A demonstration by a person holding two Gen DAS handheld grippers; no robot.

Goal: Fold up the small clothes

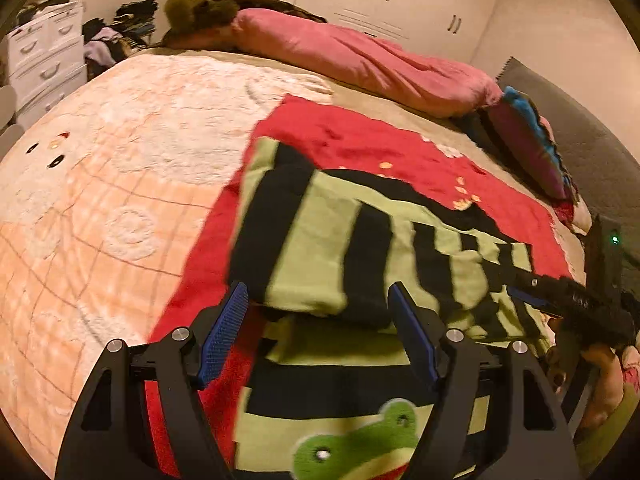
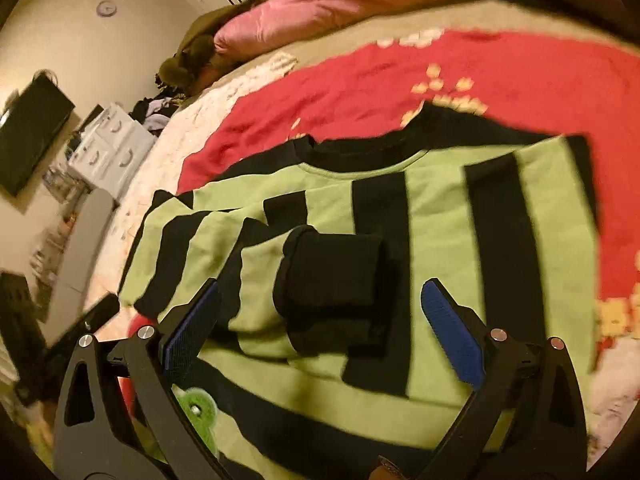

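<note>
Green-and-black striped sweater [image 2: 440, 216] lies flat on the red blanket [image 2: 480, 80], roughly in the blanket's middle; collar [image 2: 360, 156] points toward the pink pillow [image 2: 340, 4]; one sleeve [image 2: 256, 272] is folded across the sweater's chest, black cuff [image 2: 332, 276] resting on top of the body; frog patch [image 1: 356, 444] sits on the sweater's near part, right under the left gripper [image 1: 320, 320]; sweater is a bit blurred in the left wrist view.

Left gripper hovers over the sweater's near folded edge, blue pads [image 1: 224, 332] spread wide, nothing between them; cannot tell if the tips touch the fabric.

Right gripper [image 2: 320, 320] sits above the sweater with the cuff lying between its spread fingers; pads [image 2: 452, 332] apart from the cuff, not pinching it.

Red blanket lies over a peach quilt [image 1: 100, 200] covering the bed; pink pillow is on the far side of the blanket; white drawers [image 1: 44, 52] stand beyond the quilt, well apart from the sweater; a dark multicolour cushion [image 1: 528, 140] lies just beside the pillow's end.
</note>
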